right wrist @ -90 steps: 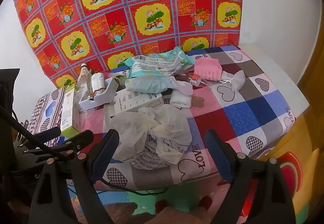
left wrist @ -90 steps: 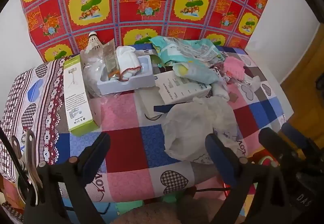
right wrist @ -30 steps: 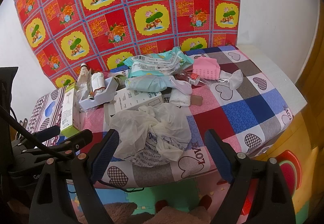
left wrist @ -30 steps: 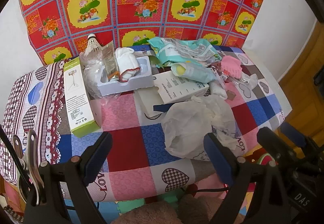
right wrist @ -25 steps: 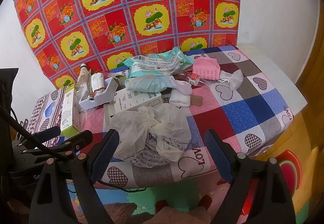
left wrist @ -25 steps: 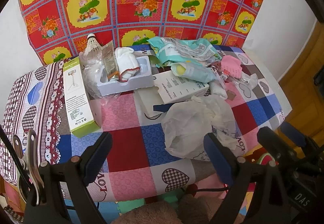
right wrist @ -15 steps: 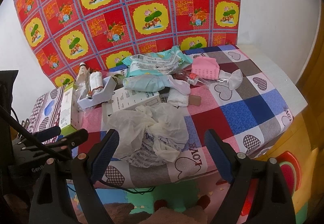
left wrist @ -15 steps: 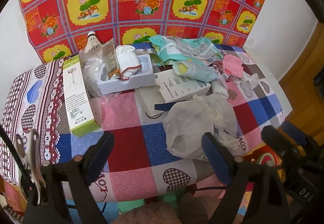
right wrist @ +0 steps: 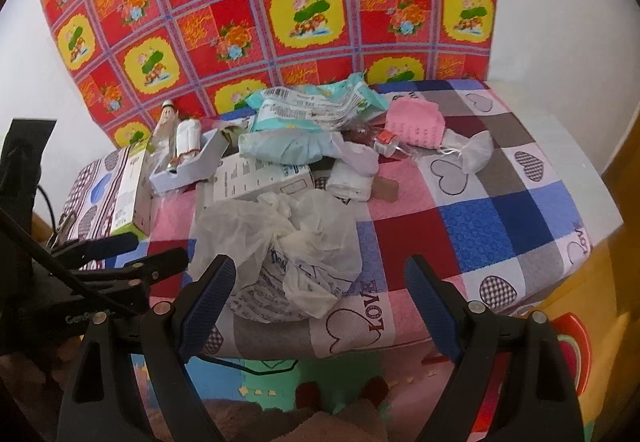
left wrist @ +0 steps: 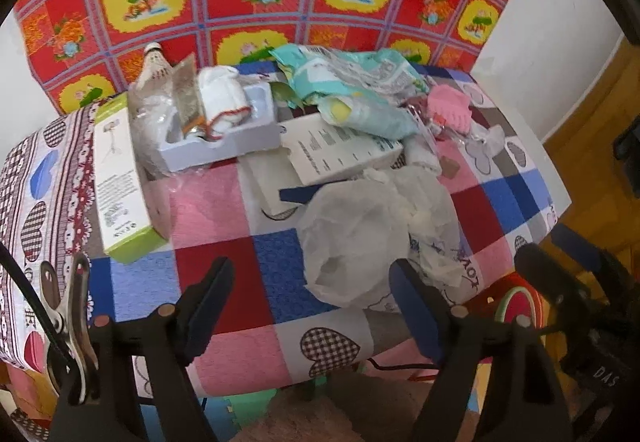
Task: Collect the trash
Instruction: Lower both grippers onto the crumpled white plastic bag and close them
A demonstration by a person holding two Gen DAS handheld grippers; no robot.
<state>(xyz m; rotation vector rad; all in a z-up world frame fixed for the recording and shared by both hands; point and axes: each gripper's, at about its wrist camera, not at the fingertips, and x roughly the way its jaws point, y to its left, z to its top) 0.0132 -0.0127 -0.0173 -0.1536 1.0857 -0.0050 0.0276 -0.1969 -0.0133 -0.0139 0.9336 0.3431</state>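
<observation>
Up back, white tray (left wrist: 224, 146) holds a rolled white cloth (left wrist: 222, 102).

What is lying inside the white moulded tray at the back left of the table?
In the white tray: a rolled white cloth with red trim and a brownish packet leaning beside it. Whatever lies beneath them in the tray's recesses is covered.

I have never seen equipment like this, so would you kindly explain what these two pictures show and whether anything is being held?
A person holds a two-finger gripper in each hand, each with a camera looking along its fingers. One picture is from the left gripper, whose jaws have just been closing slightly with nothing between them; the other is from the right gripper, open and empty. Both hang over the near edge of a table covered in trash: a crumpled plastic bag, a green box, a white tray and a pink mask.
</observation>
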